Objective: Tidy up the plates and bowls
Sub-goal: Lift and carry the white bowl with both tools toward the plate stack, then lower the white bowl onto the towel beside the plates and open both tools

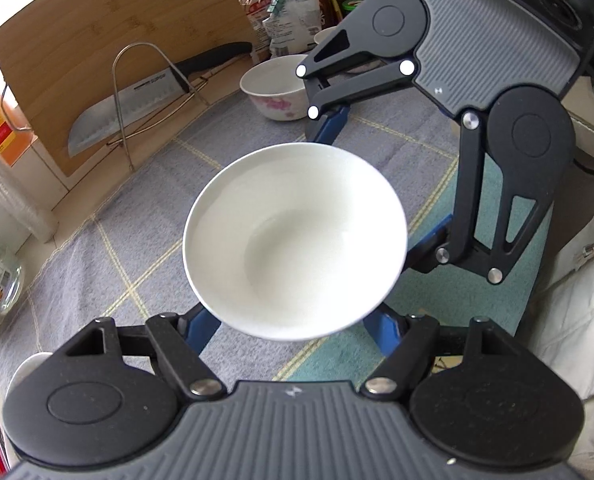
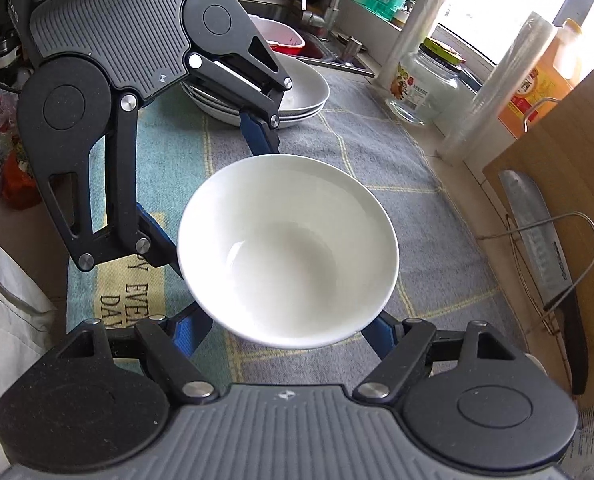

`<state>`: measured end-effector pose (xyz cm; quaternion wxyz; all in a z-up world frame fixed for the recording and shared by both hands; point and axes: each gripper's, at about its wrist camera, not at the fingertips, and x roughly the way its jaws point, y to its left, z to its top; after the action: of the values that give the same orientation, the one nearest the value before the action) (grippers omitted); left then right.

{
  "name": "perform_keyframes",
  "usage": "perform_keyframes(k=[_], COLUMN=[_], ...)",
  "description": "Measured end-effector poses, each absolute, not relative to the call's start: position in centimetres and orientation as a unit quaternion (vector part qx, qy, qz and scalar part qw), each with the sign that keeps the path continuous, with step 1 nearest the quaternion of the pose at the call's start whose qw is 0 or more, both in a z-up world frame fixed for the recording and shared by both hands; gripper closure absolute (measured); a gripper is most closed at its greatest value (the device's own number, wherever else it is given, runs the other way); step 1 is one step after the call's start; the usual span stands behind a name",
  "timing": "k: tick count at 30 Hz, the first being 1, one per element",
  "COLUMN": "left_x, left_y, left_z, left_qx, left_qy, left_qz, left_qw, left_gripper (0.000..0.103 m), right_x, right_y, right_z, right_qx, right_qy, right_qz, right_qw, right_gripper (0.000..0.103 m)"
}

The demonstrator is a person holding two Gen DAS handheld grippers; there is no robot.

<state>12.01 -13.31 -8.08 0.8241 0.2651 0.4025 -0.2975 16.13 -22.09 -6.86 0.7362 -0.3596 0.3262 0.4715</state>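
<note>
Plain white ceramic bowl [image 1: 295, 240] sits frame centre in both views, upright, apparently lifted off the grey checked cloth mat [image 1: 137, 216]. Both grippers bracket it: left gripper [image 1: 293, 326] with blue fingers spread wide at the near rim, right gripper [image 2: 293, 326] likewise spread from the opposite side. Cannot tell whether fingers press the wall or cradle underneath; probably a two-sided carry. Likely targets: floral white bowl [image 1: 275, 86] upper centre, stacked white plates [image 2: 297, 96] upper centre in right view.
</note>
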Motion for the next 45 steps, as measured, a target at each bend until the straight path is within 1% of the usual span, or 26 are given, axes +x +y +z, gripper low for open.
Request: perform_keyframes(k=[13,35,37,38,39,41,45], left_x=[12.5,14.1,14.1,14.1,14.1,14.1,13.8], left_y=[-9.6,-8.8,-8.8,-8.8,-8.7,-8.6,-8.3], left_z=[-9.1,-10.2,-10.4,-10.4,-10.4,-10.3,-9.6], left_qx=[0.248,0.234,0.233,0.234,0.233,0.228,0.215], left_qy=[0.418,0.436,0.437,0.435,0.433,0.436,0.433], left_qz=[-0.284,-0.296,-0.295,-0.294,-0.293,-0.289,-0.28], left_qw=[0.826,0.817,0.817,0.819,0.82,0.822,0.829], left_gripper=[0.026,0.026,0.024,0.023,0.022,0.02,0.015], right_x=[17.1,18.7,18.7,18.6,18.6,18.5,18.5], right_y=[-17.8,-16.5,-16.5,-16.6,-16.7,-16.9,-17.0], right_z=[-8.0,-9.5,-9.7,-9.7,-9.7,-9.4,-8.9], right_qx=[-0.365,-0.347,-0.345,-0.342,-0.338,-0.328,-0.325], right_qy=[0.333,0.366,0.372,0.372,0.371,0.362,0.355], right_qz=[0.486,0.48,0.479,0.479,0.479,0.48,0.48], right_qw=[0.721,0.718,0.717,0.718,0.72,0.728,0.734], right_gripper=[0.019,0.019,0.018,0.013,0.006,0.0,0.0])
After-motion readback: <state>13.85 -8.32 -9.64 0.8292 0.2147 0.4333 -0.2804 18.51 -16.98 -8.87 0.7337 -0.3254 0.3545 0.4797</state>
